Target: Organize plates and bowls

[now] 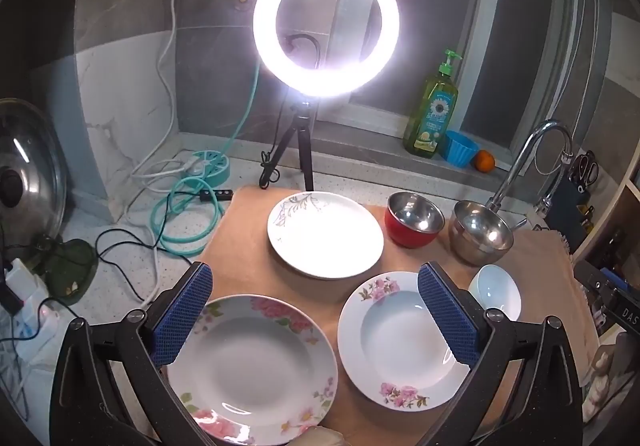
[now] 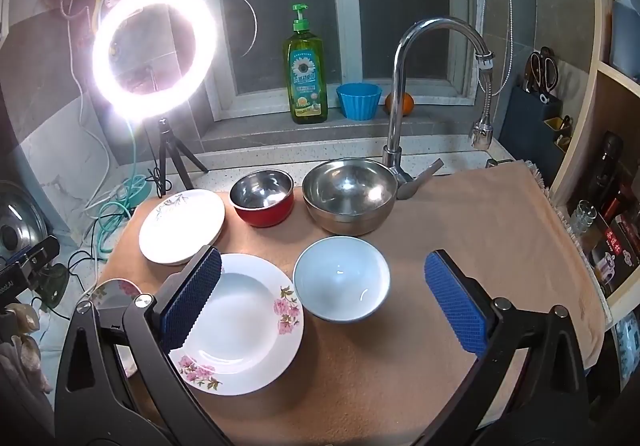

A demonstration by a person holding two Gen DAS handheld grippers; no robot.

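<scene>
On a peach cloth (image 2: 460, 213) lie a large floral plate (image 1: 248, 370), a deep plate with pink flowers (image 1: 396, 342) (image 2: 244, 318) and a flat leaf-patterned plate (image 1: 324, 236) (image 2: 182, 226). Behind them stand a red bowl with a steel inside (image 1: 414, 219) (image 2: 262, 197), a steel bowl (image 1: 480, 232) (image 2: 348, 195) and a pale blue bowl (image 1: 496, 292) (image 2: 342, 278). My left gripper (image 1: 316, 278) hovers open above the two flowered plates, holding nothing. My right gripper (image 2: 323, 262) hangs open and empty over the pale blue bowl and the deep plate's edge.
A lit ring light (image 1: 326, 23) on a tripod stands behind the cloth, with cables (image 1: 176, 221) to its left. A faucet (image 2: 400, 85) rises behind the steel bowl. A soap bottle (image 2: 306, 73), blue cup (image 2: 359, 100) and orange sit on the sill. Shelves (image 2: 600, 173) flank the right.
</scene>
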